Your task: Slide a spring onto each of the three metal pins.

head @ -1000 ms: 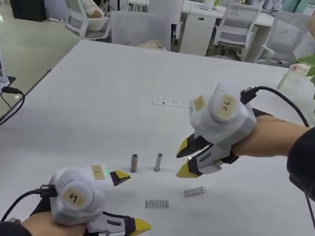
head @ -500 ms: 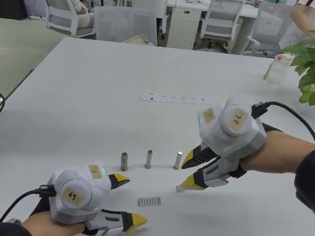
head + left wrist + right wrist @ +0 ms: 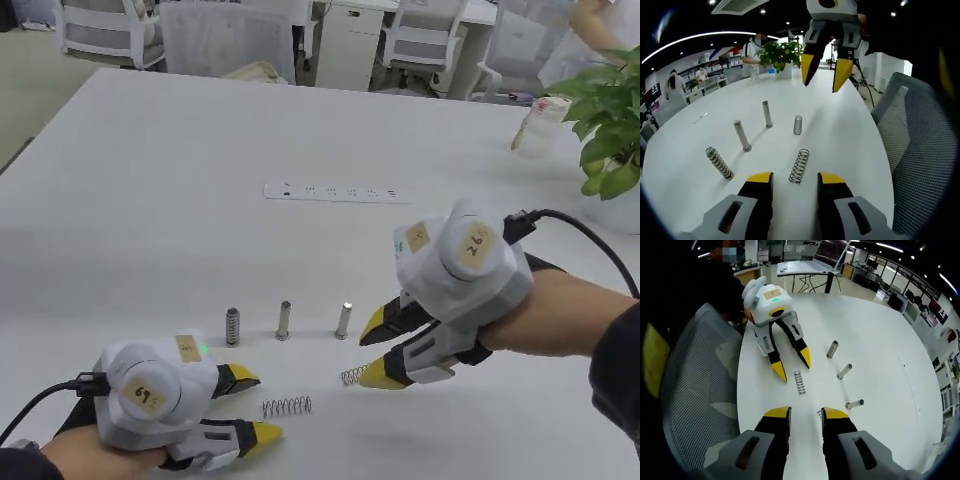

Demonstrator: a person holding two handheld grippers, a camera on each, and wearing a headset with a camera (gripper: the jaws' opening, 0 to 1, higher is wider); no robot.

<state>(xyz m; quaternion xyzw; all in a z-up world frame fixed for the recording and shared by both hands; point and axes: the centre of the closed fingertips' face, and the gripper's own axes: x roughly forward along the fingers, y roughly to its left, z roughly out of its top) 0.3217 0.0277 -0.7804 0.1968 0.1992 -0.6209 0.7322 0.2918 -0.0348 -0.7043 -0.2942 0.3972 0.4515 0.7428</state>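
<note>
Jaws of the right gripper (image 3: 368,358) are held apart beside a spring (image 3: 352,375) at centre; the left gripper (image 3: 262,405), lower left, is likewise spread.

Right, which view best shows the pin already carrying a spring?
Left gripper view: the pin with the spring is near, coils distinct. Head view: it is small, leftmost of three. Right gripper view: it is small and distant.

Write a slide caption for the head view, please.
Left tongs and right tongs open near two loose springs; leftmost pin already carries one.
</note>
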